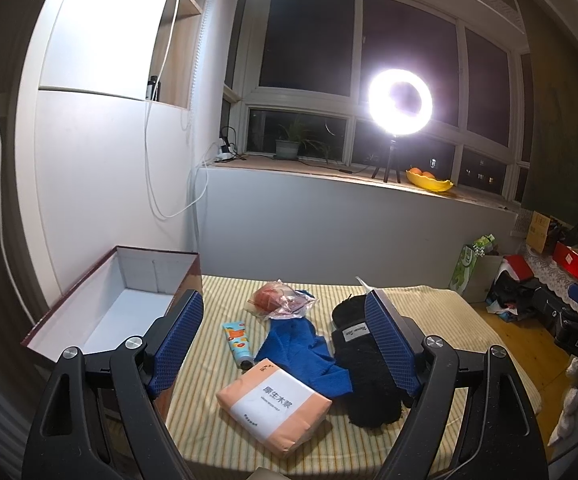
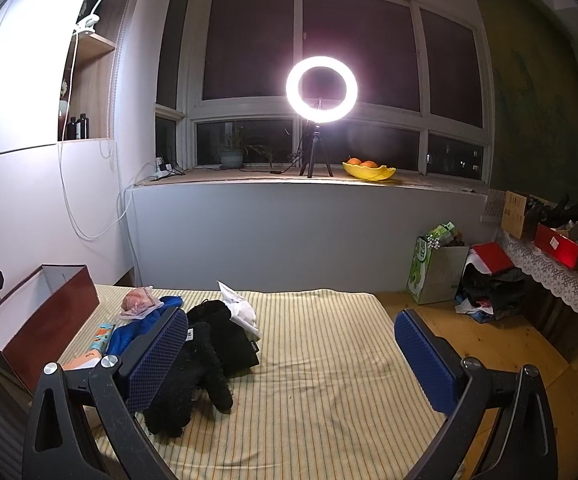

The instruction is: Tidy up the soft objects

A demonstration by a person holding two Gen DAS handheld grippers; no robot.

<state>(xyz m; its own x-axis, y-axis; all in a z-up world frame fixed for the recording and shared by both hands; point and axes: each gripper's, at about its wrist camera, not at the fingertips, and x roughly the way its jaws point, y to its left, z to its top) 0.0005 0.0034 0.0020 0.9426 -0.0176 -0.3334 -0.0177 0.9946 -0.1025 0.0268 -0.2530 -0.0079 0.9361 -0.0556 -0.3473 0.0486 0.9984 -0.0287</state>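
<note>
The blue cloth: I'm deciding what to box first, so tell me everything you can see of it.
The blue cloth is a soft, towel-like piece in bright blue, crumpled and spread loosely on the striped bed cover. Its far end lies under a clear plastic bag holding something pink. Its near corner rests beside, perhaps on, the peach tissue pack. Black fuzzy fabric borders its right side, and a small tube lies just left. No fingers touch it.

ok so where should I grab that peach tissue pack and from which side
Take the tissue pack across its shorter width with the left gripper, coming straight down from above. It lies flat on the striped cloth, with both long edges bare and the open jaws wide enough to span it.
</note>
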